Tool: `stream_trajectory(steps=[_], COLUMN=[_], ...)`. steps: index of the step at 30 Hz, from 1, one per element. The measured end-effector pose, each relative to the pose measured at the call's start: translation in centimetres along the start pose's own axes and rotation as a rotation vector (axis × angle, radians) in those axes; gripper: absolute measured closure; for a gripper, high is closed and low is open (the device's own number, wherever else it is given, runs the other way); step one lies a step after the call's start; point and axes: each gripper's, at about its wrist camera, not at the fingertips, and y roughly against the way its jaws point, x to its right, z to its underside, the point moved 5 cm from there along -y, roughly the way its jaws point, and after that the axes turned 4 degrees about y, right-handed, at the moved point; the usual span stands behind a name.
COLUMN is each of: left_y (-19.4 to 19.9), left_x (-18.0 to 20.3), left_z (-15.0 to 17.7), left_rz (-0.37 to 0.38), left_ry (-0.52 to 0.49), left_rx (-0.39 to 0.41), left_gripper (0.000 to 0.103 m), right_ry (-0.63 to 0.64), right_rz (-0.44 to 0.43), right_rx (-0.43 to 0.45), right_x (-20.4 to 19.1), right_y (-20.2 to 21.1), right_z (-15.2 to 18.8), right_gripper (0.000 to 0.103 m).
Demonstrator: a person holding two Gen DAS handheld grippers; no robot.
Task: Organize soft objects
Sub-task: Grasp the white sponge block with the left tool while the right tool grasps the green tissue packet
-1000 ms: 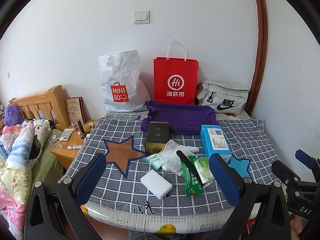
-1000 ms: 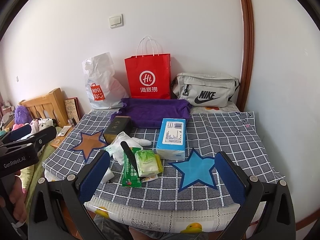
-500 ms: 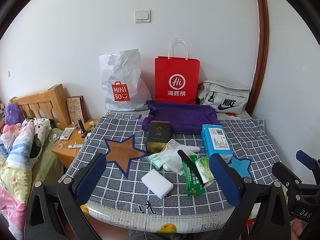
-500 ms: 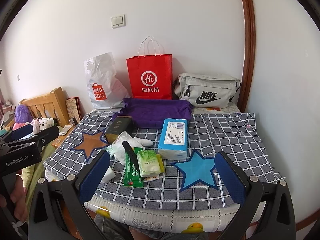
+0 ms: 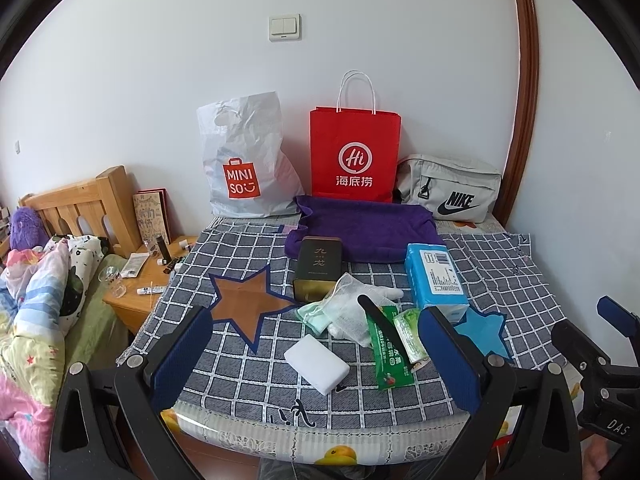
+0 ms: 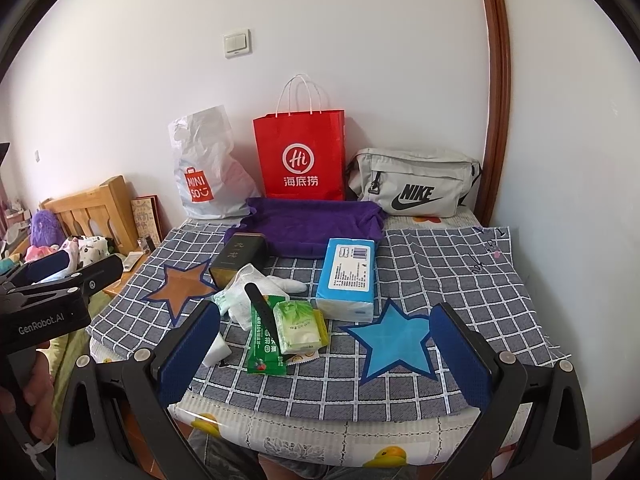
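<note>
On the checked cloth lie a white sponge block, white gloves over a pale green cloth, a green packet, a green wet-wipe pack, a blue tissue pack and a folded purple towel. A dark tin stands by the towel. My left gripper is open and empty, above the table's front edge before the sponge. My right gripper is open and empty, near the front edge before the wipes and blue star.
A white Miniso bag, a red paper bag and a grey Nike pouch stand against the back wall. A wooden nightstand with small items and a bed lie to the left.
Both views have shifted slightly; the scene sits a touch closer. No object has moved and both grippers stay open.
</note>
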Motion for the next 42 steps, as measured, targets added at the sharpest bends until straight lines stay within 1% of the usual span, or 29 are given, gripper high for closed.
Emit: stream_trajectory(steps=[3,7,11,14,20,25,28,32,35,40,41,42], left_y=[-0.9,-2.9,-5.5,-8.2,-12.1,-15.2,-16.8,-18.7,-20.0,-21.5,-21.7,-22.0], left_x=[-0.1,-0.8,-1.3,-1.9,-2.0,-1.2,-0.7,-0.6,-0.7,-0.7,-0.8,-0.7], left_z=[0.2,0.7,1.9,3.5,5.9,7.7,8.7,9.8,10.4,10.8,10.8,10.9], left_rz=[-0.014,-0.015,-0.015,-0.019,-0.020,-0.006,-0.002,0.037,0.031,0.070,0.068,0.063], left_ry=[-0.009,-0.002,-0.003,0.004,0.012,-0.016,-0.026,0.018,0.032,0.076,0.073,0.063], left_rx=[-0.016,-0.051,-0.117,-0.192,-0.278,-0.346,-0.378,-0.429,-0.437,-0.433,-0.429,-0.426], left_gripper=[0.000,0.000,0.000,0.000,0.001,0.001,0.001,0.001,0.001,0.002,0.003,0.009], right_ry=[-0.005,-0.010,-0.025,-0.024,-0.015,-0.015,-0.028,-0.031,-0.027,-0.019,-0.021,-0.024], right_rz=[0.001,0.005,-0.005,-0.007,-0.016,-0.023,-0.044,-0.063,-0.080,-0.118,-0.124,-0.134], right_rx=[-0.004,-0.011,-0.029,-0.044,-0.098,-0.151,-0.192,-0.218,-0.234,-0.259,-0.266,-0.278], right_x=[0.2,0.6,0.9,0.9,0.8,0.8,0.9,0.7,0.4,-0.4,-0.5,-0.6], right_y=[-0.5,-1.6,-3.3,-4.7,-7.8,-10.5,-12.1,-13.6,-14.6,-16.6,-17.0,-17.6], right_z=[0.2,0.8,1.4,2.1,3.7,5.2,6.0,6.9,7.4,7.7,7.7,7.8], right_gripper=[0.000,0.000,0.000,0.000,0.000,0.000,0.000,0.000,0.000,0.000,0.000,0.000])
